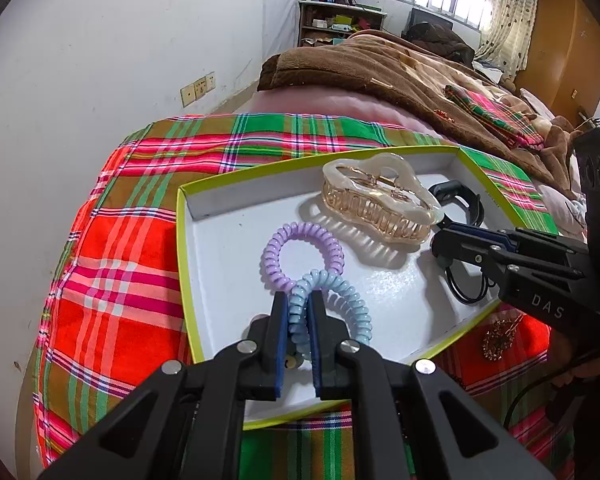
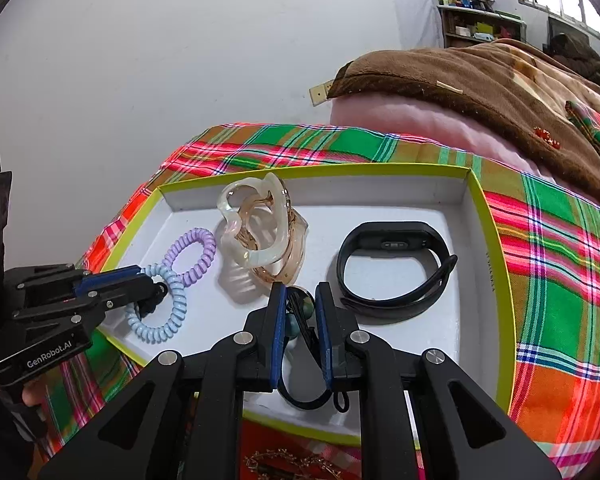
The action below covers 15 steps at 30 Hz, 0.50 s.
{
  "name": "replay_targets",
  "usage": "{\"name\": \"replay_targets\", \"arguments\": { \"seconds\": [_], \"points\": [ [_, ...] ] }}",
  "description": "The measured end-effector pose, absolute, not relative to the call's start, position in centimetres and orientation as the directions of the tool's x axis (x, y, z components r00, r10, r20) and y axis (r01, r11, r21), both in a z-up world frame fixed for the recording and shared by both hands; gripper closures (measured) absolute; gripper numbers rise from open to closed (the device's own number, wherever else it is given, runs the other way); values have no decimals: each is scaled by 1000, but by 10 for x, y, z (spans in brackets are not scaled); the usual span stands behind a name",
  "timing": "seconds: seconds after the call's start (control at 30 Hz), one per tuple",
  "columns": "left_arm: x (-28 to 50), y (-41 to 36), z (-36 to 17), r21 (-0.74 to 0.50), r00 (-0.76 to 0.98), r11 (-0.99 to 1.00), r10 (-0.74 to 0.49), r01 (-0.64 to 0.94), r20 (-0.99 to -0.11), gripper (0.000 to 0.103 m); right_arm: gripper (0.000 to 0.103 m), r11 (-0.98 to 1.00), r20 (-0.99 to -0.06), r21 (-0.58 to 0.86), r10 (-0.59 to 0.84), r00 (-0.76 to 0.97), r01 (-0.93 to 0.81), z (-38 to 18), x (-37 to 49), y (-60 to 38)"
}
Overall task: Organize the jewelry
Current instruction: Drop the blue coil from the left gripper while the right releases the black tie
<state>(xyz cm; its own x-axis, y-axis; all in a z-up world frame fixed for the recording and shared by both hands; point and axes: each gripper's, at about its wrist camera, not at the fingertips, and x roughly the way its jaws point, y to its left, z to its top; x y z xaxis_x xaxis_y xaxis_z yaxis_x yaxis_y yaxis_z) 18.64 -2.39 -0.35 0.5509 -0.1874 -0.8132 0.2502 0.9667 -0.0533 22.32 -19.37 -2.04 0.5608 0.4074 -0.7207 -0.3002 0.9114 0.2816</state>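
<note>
The blue coil hair tie [image 1: 342, 300] lies in the white tray [image 1: 220, 256], its long axis running from the left gripper [image 1: 299, 308], clamped on its far end, back toward the camera. It touches the purple coil tie [image 1: 300, 254]. The right gripper [image 2: 299, 308] pinches a black beaded hair tie [image 2: 300, 320] beside the claw clip [image 2: 260, 232].

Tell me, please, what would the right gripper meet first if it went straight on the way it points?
Probably the clear hair claw, just beyond the right gripper, which already pinches a beaded hair tie; depth is uncertain.
</note>
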Motion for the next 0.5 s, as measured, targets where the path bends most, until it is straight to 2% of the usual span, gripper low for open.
{"name": "replay_targets", "arguments": {
  "seconds": [0.5],
  "points": [
    [185, -23, -4, -69, 543, 967, -197, 247, -816, 89, 88, 911, -717, 255, 403, 569, -324, -21, 220, -189]
  ]
}}
